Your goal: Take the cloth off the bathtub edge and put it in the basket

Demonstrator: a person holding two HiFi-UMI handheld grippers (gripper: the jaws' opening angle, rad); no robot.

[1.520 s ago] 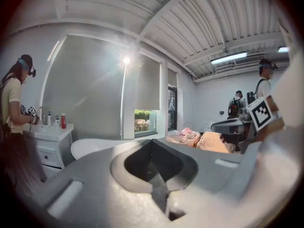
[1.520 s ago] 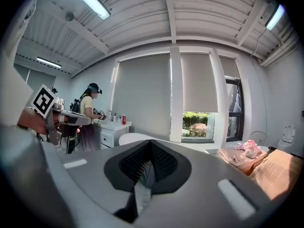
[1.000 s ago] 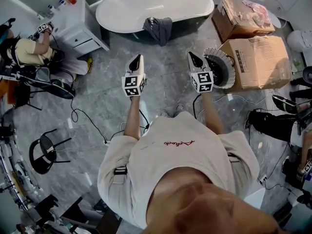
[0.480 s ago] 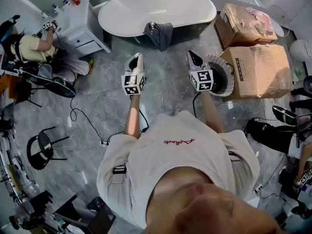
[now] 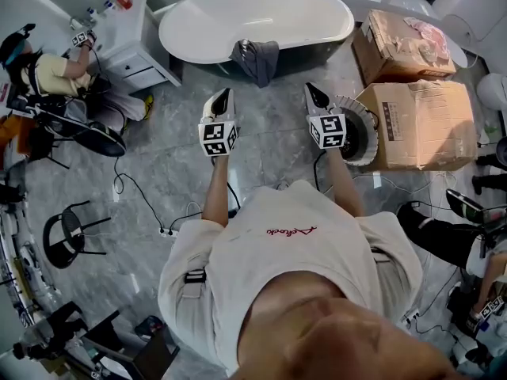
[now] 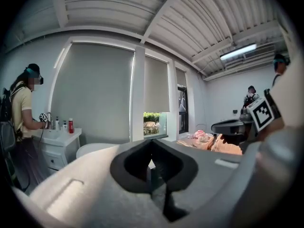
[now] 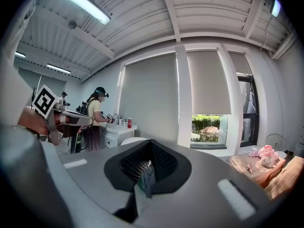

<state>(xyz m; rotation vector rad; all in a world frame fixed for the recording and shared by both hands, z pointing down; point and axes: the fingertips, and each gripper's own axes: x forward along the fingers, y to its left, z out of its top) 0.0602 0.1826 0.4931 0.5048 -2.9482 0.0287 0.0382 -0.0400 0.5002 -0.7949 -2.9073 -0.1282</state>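
Note:
A dark grey cloth [image 5: 256, 58] hangs over the near edge of the white bathtub [image 5: 253, 18] at the top of the head view. Both grippers are held out over the grey floor, short of the tub. My left gripper [image 5: 223, 95] is shut and empty, below and left of the cloth. My right gripper [image 5: 314, 92] is also shut and empty, just left of the round white basket [image 5: 346, 100] with a dark inside. In the left gripper view the jaws [image 6: 151, 174] hide the cloth; the tub [image 6: 94, 149] shows beyond. The right gripper view shows shut jaws [image 7: 146, 179].
Two cardboard boxes [image 5: 416, 121] [image 5: 400, 34] stand right of the basket. A white vanity [image 5: 131, 46] with bottles is left of the tub, a person [image 5: 51, 74] beside it. Cables [image 5: 150, 204] cross the floor, and a black chair [image 5: 71, 236] stands at the left.
The tub, cloth and boxes have slid down in the head view, nearer to me. Both grippers keep their pose and stay shut.

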